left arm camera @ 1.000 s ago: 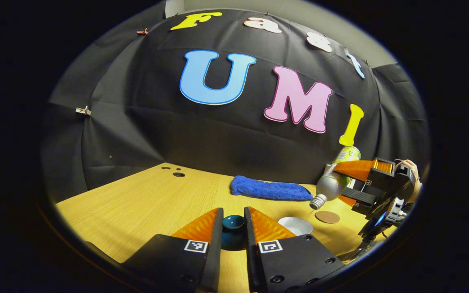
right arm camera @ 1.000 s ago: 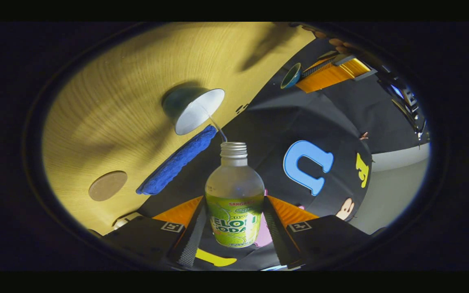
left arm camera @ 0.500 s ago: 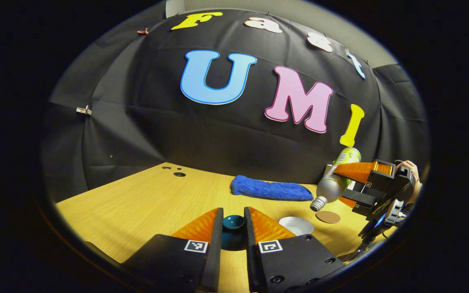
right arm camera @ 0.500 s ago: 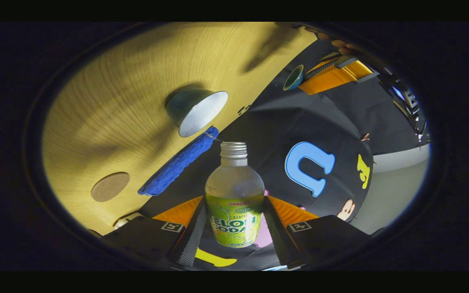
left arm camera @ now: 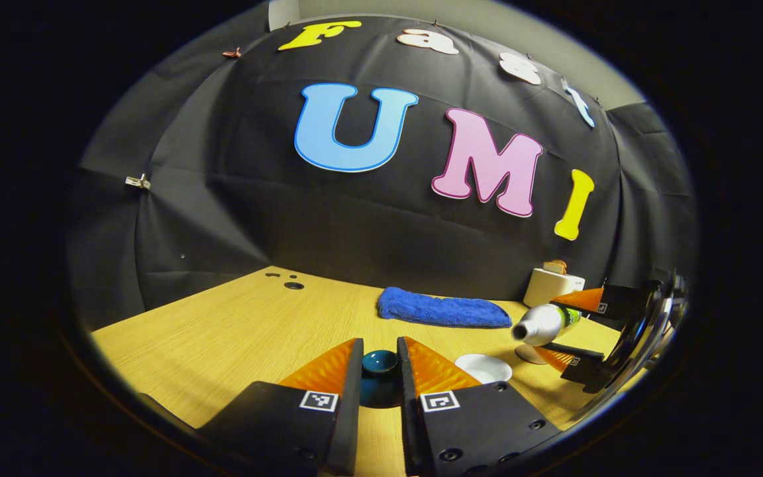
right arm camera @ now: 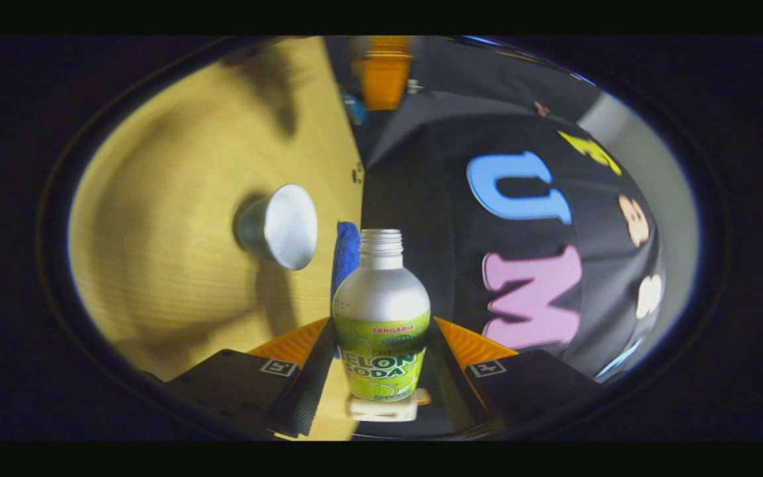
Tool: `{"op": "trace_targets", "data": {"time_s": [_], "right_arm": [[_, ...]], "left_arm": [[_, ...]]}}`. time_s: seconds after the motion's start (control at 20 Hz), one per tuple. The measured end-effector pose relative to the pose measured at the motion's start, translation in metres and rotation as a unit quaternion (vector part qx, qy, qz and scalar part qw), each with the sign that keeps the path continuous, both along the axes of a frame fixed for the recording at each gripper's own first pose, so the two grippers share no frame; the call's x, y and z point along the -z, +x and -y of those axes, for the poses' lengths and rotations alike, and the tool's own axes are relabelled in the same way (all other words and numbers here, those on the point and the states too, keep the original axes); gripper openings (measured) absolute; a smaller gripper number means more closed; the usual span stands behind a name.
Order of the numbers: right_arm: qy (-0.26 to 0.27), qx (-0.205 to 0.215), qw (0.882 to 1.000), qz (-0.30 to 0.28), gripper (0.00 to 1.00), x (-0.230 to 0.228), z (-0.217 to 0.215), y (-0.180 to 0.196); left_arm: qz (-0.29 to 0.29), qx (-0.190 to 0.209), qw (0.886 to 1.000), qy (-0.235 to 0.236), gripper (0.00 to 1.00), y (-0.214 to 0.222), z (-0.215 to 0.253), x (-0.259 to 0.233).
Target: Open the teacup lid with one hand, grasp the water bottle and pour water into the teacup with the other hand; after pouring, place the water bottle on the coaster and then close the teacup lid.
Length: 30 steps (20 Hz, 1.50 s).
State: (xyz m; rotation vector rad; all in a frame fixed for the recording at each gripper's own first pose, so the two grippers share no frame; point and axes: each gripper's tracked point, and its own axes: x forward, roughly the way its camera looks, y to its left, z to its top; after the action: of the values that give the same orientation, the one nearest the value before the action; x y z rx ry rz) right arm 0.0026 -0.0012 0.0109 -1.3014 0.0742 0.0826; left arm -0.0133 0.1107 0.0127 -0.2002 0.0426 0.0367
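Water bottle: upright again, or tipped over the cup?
Tipped. In the left gripper view the water bottle lies near horizontal between the right gripper's fingers, neck toward the teacup; no stream shows at its mouth.

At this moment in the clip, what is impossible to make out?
- Water level in the white-lined teacup: right gripper view, blurred, interior washed out.
- Round brown coaster: left gripper view, mostly behind the right gripper and the silver, green-labelled bottle.
- Dark teal lid: left gripper view, sides hidden by the left gripper fingers.

Coaster (left arm camera: 528, 354) partly hidden behind bottle (left arm camera: 544, 323) and right gripper (left arm camera: 570, 329). Lid (left arm camera: 379, 377) partly covered by left gripper's fingers (left arm camera: 328, 368). Far gripper (right arm camera: 381, 79) blurred, cut by the edge.
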Motion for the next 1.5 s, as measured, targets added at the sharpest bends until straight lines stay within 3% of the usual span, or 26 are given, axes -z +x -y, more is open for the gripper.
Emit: {"op": "trace_targets", "data": {"time_s": [0.05, 0.1, 0.15, 0.3, 0.4, 0.45, 0.5, 0.6, 0.75, 0.9, 1.3, 1.5], "right_arm": [[0.089, 0.001, 0.996, -0.01, 0.78, -0.004, 0.003, -0.003], [0.181, -0.003, 0.983, -0.019, 0.78, -0.009, 0.003, -0.002], [0.271, -0.009, 0.962, -0.024, 0.78, -0.015, 0.001, -0.004], [0.485, -0.02, 0.874, -0.009, 0.78, -0.036, 0.01, -0.004], [0.555, -0.02, 0.832, -0.001, 0.78, -0.034, 0.014, -0.004], [0.572, -0.014, 0.82, 0.001, 0.78, -0.027, 0.015, -0.002], [0.581, -0.004, 0.814, 0.001, 0.75, -0.023, 0.015, -0.003], [0.595, 0.021, 0.804, -0.01, 0.78, -0.02, 0.015, -0.006], [0.638, 0.026, 0.769, -0.025, 0.78, -0.019, 0.004, -0.014], [0.646, 0.024, 0.763, -0.021, 0.78, -0.018, 0.003, -0.01], [0.619, 0.027, 0.785, -0.018, 0.78, -0.013, 0.007, -0.007], [0.613, 0.032, 0.789, -0.021, 0.81, -0.012, 0.01, -0.006]], "left_arm": [[0.0, 0.001, 1.0, 0.0, 0.31, 0.001, 0.003, 0.001], [0.0, 0.002, 1.0, 0.0, 0.31, 0.001, 0.004, 0.0], [0.0, 0.005, 1.0, -0.001, 0.31, 0.001, 0.007, 0.001], [0.001, 0.017, 1.0, -0.002, 0.31, 0.002, 0.017, -0.002], [0.002, 0.023, 1.0, -0.003, 0.31, 0.002, 0.022, -0.004], [0.002, 0.026, 1.0, -0.004, 0.31, 0.002, 0.026, -0.003], [0.002, 0.027, 1.0, -0.004, 0.31, 0.003, 0.028, -0.004], [0.002, 0.03, 1.0, -0.003, 0.31, 0.003, 0.031, -0.004], [0.002, 0.032, 0.999, 0.0, 0.31, 0.003, 0.036, -0.004], [-0.002, 0.033, 0.999, 0.005, 0.31, 0.005, 0.038, -0.002], [-0.018, 0.032, 0.999, 0.003, 0.31, 0.012, 0.038, 0.013], [-0.017, 0.034, 0.999, 0.0, 0.31, 0.011, 0.04, 0.012]]}}
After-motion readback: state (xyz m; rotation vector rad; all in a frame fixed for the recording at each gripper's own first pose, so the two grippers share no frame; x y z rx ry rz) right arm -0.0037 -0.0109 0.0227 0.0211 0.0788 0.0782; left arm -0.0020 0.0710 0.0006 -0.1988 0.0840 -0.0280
